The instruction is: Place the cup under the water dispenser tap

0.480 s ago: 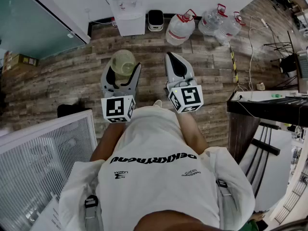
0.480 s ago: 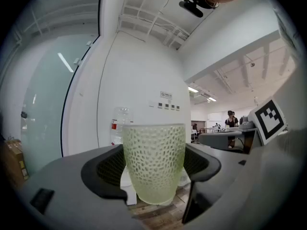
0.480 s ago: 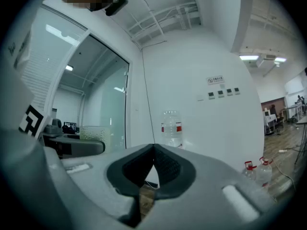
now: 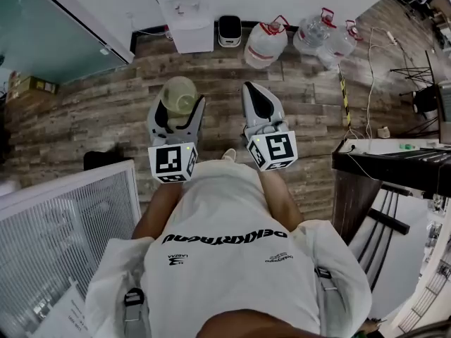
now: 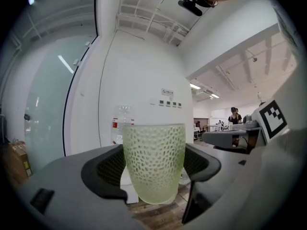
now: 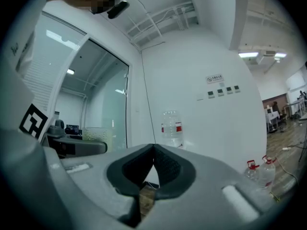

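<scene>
The left gripper (image 4: 178,111) fingers clasp the pale-green dimpled cup (image 5: 153,162); the right gripper (image 6: 152,151) fingers are closed, empty. Best carried level and upright towards the far white water dispenser (image 4: 187,13).

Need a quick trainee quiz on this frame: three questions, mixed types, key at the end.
1. True or false: the left gripper holds the pale green dimpled translucent cup.
2. The right gripper is: A) shut, empty; B) wide open; C) shut on a bottle.
3. How many large clear red-capped water jugs sit right of the white water dispenser in the head view?
Key: 1 true; 2 A; 3 three.
</scene>
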Available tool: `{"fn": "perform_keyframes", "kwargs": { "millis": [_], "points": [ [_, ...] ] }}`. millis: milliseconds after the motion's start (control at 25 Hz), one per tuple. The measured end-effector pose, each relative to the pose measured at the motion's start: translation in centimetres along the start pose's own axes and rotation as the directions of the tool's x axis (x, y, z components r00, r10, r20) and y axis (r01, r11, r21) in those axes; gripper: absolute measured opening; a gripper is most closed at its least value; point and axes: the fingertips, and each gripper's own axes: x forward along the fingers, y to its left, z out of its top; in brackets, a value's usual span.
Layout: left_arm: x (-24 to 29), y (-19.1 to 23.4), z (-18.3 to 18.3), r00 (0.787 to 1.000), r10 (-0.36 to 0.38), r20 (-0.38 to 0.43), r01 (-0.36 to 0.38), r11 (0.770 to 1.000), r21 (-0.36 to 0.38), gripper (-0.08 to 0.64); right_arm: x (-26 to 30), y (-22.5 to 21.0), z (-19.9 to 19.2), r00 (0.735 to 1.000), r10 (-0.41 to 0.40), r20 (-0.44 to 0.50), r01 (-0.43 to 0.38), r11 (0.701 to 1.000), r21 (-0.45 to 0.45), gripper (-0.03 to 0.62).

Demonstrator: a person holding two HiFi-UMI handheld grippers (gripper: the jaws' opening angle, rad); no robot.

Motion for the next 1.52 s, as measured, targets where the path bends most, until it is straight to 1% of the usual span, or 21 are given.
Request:
{"fn": "perform_keyframes", "kwargs": {
  "millis": [160, 280, 480, 760, 960, 1160, 1320, 1520],
  "points": [
    [0.7, -1.3, 0.0, 1.0, 0.018, 0.018, -0.019, 0.998, 0.054, 0.357, -0.1, -1.3, -0.4, 1.0, 0.011, 0.003, -0.011, 1.0, 0.012, -0.002],
    [0.9, -2.3, -0.5, 1.0, 0.024, 0.011, -0.025, 0.998, 0.063, 0.357, -0.1, -2.0, -0.7, 1.0, 0.021, 0.006, -0.022, 0.999, 0.043, -0.002],
    [2.5, -3.1, -1.2, 1.0, 0.015, -0.02, -0.014, 0.998, 0.067, 0.357, 1.3, -3.4, -1.1, 1.0, 0.026, -0.002, -0.026, 0.998, 0.062, -0.002],
    [5.2, -1.8, -2.2, 0.999, 0.026, -0.047, -0.023, 0.999, 0.049, 0.357, 4.2, -5.2, -2.5, 0.998, 0.024, -0.05, -0.02, 0.996, 0.086, -0.002],
    [8.7, 0.1, -3.5, 0.997, 0.023, -0.072, -0.019, 0.998, 0.053, 0.357, 7.5, -6.7, -3.3, 0.998, 0.017, -0.062, -0.011, 0.995, 0.096, -0.002],
    [13.6, 3.4, -3.7, 0.997, 0.01, -0.076, -0.006, 0.999, 0.047, 0.357, 12.9, -7.8, -4.0, 0.996, 0.013, -0.092, -0.007, 0.998, 0.068, -0.002],
    [18.4, 6.2, -2.8, 0.997, -0.019, -0.072, 0.02, 1.0, 0.022, 0.357, 18.1, -8.8, -4.1, 0.993, 0.024, -0.115, -0.016, 0.998, 0.068, -0.002],
    [23.3, 9.6, -1.6, 0.995, -0.064, -0.074, 0.065, 0.998, 0.002, 0.357, 24.3, -9.9, -2.6, 0.994, -0.018, -0.108, 0.024, 0.998, 0.05, -0.002]
  ]
}}
